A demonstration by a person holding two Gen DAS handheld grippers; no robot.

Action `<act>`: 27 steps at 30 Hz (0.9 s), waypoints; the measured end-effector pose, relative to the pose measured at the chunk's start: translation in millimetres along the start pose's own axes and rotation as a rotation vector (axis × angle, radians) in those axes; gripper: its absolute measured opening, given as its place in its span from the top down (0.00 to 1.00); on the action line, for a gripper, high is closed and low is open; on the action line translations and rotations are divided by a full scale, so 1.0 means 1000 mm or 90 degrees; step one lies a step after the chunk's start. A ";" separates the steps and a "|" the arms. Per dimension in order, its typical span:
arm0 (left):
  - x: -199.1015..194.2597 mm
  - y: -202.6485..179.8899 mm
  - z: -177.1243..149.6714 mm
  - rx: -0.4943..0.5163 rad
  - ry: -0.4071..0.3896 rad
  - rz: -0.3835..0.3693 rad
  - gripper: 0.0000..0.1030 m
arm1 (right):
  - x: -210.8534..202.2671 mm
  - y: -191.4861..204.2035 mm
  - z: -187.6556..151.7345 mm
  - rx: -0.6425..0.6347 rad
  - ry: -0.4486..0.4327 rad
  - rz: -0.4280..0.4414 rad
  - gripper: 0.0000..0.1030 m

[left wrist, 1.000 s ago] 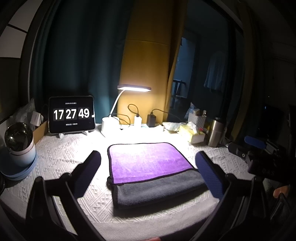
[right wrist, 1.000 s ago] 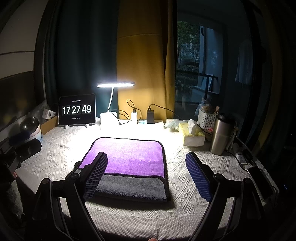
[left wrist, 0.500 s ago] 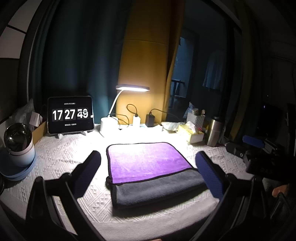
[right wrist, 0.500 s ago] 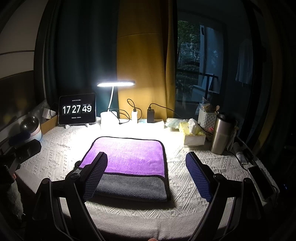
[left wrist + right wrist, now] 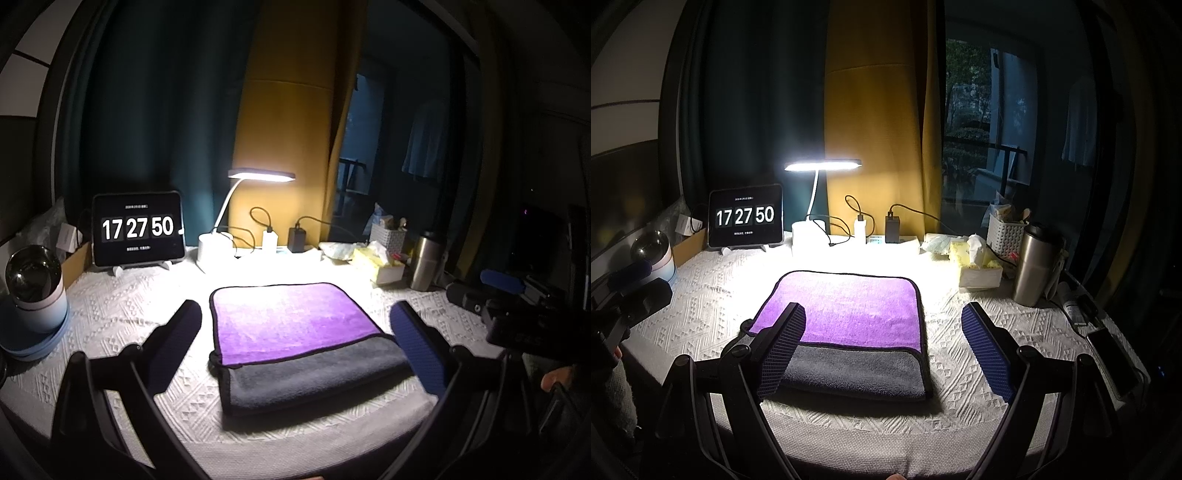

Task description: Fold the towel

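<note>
A folded towel (image 5: 291, 321), purple on top with a grey band along its near edge, lies flat on the white textured tablecloth under the lamp; it also shows in the right wrist view (image 5: 849, 317). My left gripper (image 5: 295, 343) is open and empty, held above the near edge of the towel with a finger on each side. My right gripper (image 5: 882, 350) is open and empty, above the towel's near right part. The right gripper's body shows at the right of the left wrist view (image 5: 517, 317), and the left gripper's body at the left of the right wrist view (image 5: 631, 299).
At the back stand a tablet clock (image 5: 138, 229), a lit desk lamp (image 5: 218, 251), chargers (image 5: 297, 240), a tissue box (image 5: 979, 269), a white basket (image 5: 1006, 236) and a steel tumbler (image 5: 1034, 266). A round cup on a blue plate (image 5: 33, 288) sits left. A phone (image 5: 1115, 362) lies right.
The clock changed from 17:27:49 to 17:27:50. Both grippers stay open and nearly still; the left wrist view shifted very slightly.
</note>
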State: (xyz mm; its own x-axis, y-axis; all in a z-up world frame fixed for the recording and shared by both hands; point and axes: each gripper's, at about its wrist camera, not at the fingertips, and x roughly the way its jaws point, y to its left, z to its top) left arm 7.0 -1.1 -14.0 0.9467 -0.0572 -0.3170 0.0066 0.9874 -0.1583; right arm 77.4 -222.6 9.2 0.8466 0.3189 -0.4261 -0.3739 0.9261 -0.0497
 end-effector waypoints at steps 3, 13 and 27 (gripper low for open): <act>0.000 0.000 0.000 0.001 0.000 0.000 0.01 | 0.001 0.001 -0.003 0.000 0.003 0.001 0.14; 0.009 0.000 -0.003 -0.003 0.013 0.004 0.01 | 0.013 0.002 -0.010 0.004 0.018 0.007 0.14; 0.072 0.014 -0.018 -0.020 0.120 0.022 0.01 | 0.065 -0.013 -0.020 0.028 0.095 0.018 0.14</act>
State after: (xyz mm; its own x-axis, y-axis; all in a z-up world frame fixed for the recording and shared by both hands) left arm 69.8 5.5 -55.9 0.8691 -0.0526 -0.4918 -0.0380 0.9843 -0.1724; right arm 129.4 -217.6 -35.7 0.7691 0.3145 -0.5564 -0.3769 0.9263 0.0026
